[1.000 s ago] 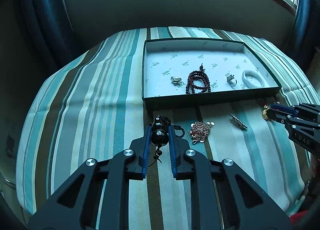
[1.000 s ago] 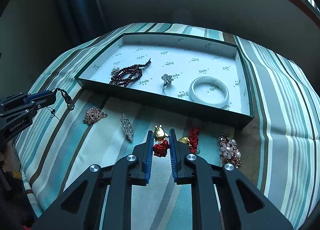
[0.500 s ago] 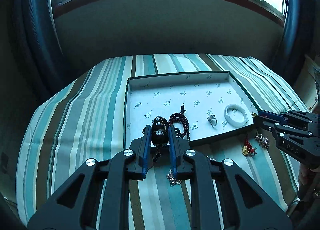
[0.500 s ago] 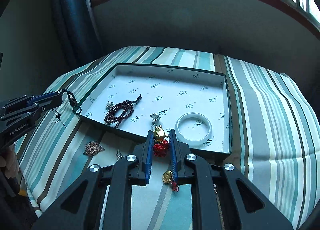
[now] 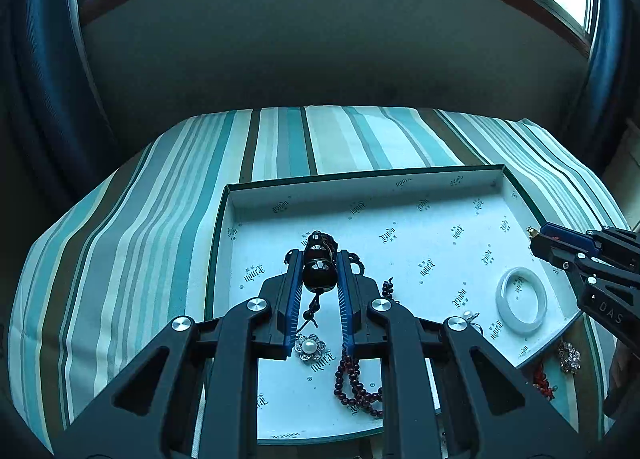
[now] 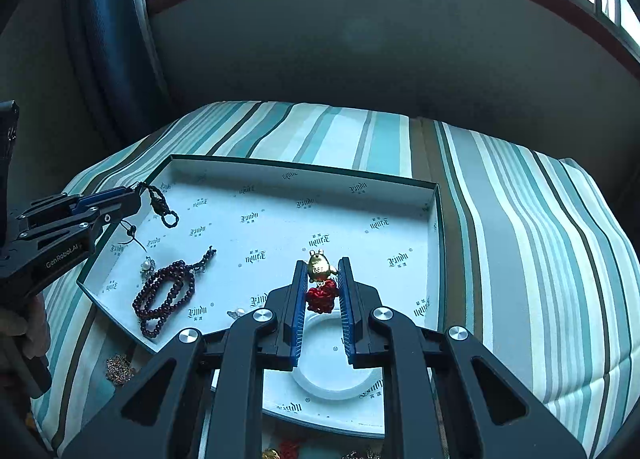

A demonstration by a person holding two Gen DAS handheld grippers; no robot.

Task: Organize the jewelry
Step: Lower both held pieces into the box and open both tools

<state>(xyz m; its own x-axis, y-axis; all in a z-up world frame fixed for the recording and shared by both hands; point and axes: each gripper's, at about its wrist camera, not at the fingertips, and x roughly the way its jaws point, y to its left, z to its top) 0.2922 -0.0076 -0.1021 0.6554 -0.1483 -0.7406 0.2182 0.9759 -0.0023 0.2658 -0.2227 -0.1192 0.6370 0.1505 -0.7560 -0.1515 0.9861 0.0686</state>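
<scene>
Left gripper (image 5: 318,275): jaws pinching dark bead charm (image 5: 318,273), held over tray (image 5: 400,175) at 9 o'clock.
Right gripper (image 6: 322,283): jaws pinching gold charm (image 6: 319,265) by its red knot (image 6: 322,297).
Handling: both likely light, cords limp; hold the solid bead or knot.

Tray (image 5: 404,175) back half is bare floor, open for either tongs to come in from above. Low rim all round, no lid.

Clutter sits along the near edge: dark red bead string (image 6: 166,295) and pearl flower brooch (image 5: 309,347) on the left side, white bangle (image 5: 521,301) on the right, a small pearl piece (image 5: 469,316) just beside it.

Left tongs (image 5: 319,267) hang over the left-centre of the tray, right tongs (image 6: 322,279) over the bangle end; well apart, clear gap between them.

Striped bed (image 6: 520,219) right of the tray is bare. Loose pieces (image 6: 119,369) lie on the bed in front of the tray.
</scene>
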